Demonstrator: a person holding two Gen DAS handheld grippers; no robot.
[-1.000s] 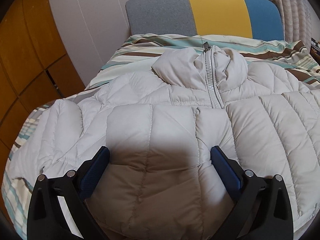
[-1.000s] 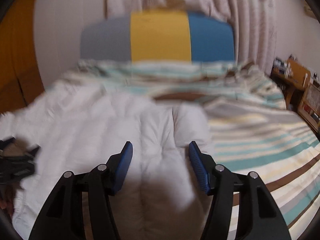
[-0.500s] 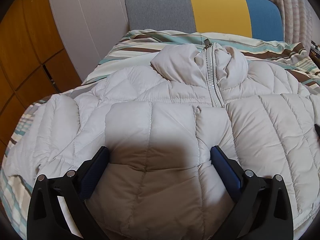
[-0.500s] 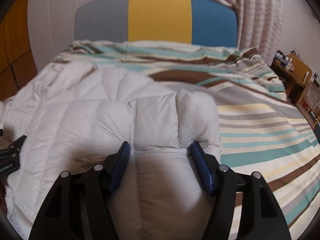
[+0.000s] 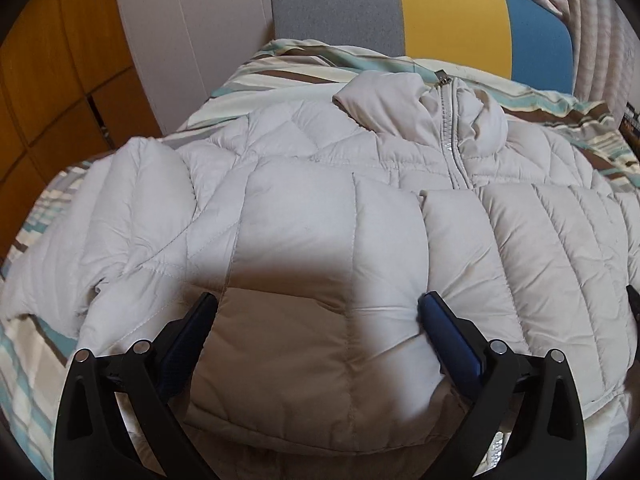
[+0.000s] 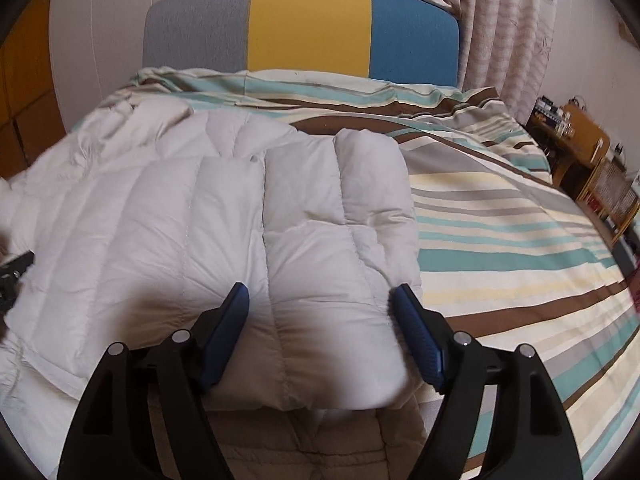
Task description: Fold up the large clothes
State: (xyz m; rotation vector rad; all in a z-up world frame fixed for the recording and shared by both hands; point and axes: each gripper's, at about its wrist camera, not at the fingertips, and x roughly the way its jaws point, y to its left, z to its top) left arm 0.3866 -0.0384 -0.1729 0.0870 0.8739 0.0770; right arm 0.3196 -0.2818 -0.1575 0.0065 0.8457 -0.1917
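In the left wrist view, orange wooden cupboard doors (image 5: 48, 92) fill the upper left of the frame. Next to them is a white wall (image 5: 192, 36). The puffy pale grey quilted jacket (image 5: 320, 220) lies spread across the middle of the frame, on the striped bed cover of cream, teal and brown (image 5: 28, 360). Its silver zipper (image 5: 450, 132) runs up to the collar in the upper right. At the top sits a padded headboard in grey, yellow and blue blocks (image 5: 440, 12). At the bottom, the left gripper (image 5: 318, 312) has its black arms and blue pads spread wide. A folded-in sleeve bulges between them. The pads sit right at its sides, but I cannot tell if they press on it.

In the right wrist view, the jacket (image 6: 180, 220) covers the left and middle of the frame. The right gripper (image 6: 320, 304) is at the bottom middle. Its jaws are opening, and a folded sleeve lies between them. The blue pads stand just beside it and do not squeeze it. Pink patterned curtains (image 6: 512, 32) hang in the upper right. A brown wooden shelf (image 6: 580, 152) stands at the right edge.
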